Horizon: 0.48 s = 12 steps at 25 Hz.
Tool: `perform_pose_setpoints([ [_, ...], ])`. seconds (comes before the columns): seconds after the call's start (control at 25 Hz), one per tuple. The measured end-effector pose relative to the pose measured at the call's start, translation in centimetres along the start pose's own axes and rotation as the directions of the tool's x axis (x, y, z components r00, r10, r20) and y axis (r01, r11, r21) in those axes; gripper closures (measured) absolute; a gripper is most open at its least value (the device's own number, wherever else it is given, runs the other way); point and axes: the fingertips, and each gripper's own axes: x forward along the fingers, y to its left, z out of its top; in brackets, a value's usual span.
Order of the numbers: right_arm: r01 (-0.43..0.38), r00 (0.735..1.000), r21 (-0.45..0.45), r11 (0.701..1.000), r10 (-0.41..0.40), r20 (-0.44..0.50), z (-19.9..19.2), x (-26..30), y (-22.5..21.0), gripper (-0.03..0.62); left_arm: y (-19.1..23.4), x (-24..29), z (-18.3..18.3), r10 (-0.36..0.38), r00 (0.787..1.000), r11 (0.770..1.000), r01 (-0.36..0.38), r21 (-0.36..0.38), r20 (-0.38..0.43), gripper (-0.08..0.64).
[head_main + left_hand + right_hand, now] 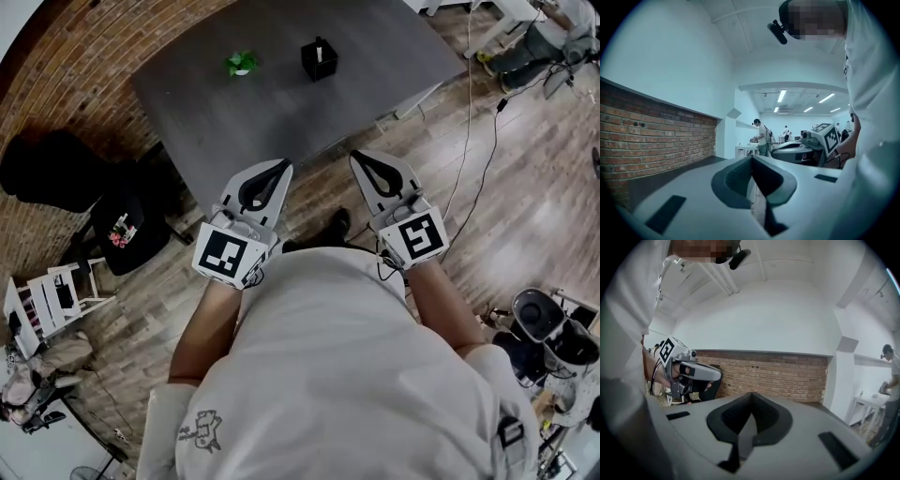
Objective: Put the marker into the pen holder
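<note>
Here, two grippers are held side by side above the near edge of one grey table (187, 94), each in one of the person's hands. The left gripper (284, 165) sits at about 7 o'clock from the table's middle and the right gripper (356, 156) at about 5 o'clock. Both point toward 12 o'clock in the head view. In its own view, each gripper has its jaws pressed together at the tips, with nothing between them. Each carries one marker cube, so there are two: the left cube (227, 253) and the right cube (420, 236), both close against the person's white shirt (337, 375).

Two small things stand on the far half of the table, well apart from both grippers. One black pen holder (319, 60) stands at about 12 o'clock from the grippers. A thin dark stem rises from its top, too small to name. One small green thing (242, 64) with a pale base stands near it, at its 9 o'clock. I cannot tell whether either of these is the marker.

A brick wall (66, 66) runs along the 9 to 11 o'clock side. One black chair (56, 169) stands before it, at 9 o'clock from the table.
</note>
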Motion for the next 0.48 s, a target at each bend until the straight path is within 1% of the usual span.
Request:
perform_pose_setpoints([
  [0.2, 0.014, 1.000, -0.009, 1.000, -0.014, 0.024, 1.6, -0.6, 4.4, 0.588, -0.5, -4.4, -0.2, -0.022, 1.000, 1.000, 0.022, -0.001, 0.009, 0.549],
  [0.32, 0.030, 0.999, -0.008, 1.000, -0.030, 0.017, 1.6, -1.2, 6.7, 0.588, -1.1, -6.5, -0.6, -0.043, 0.999, 0.999, 0.043, 0.000, 0.012, 0.549],
  [0.48, 0.031, 0.999, -0.006, 0.999, -0.031, 0.008, 1.5, -1.4, 9.4, 0.588, -1.5, -8.7, -1.2, -0.064, 0.998, 0.998, 0.065, -0.004, 0.017, 0.549],
])
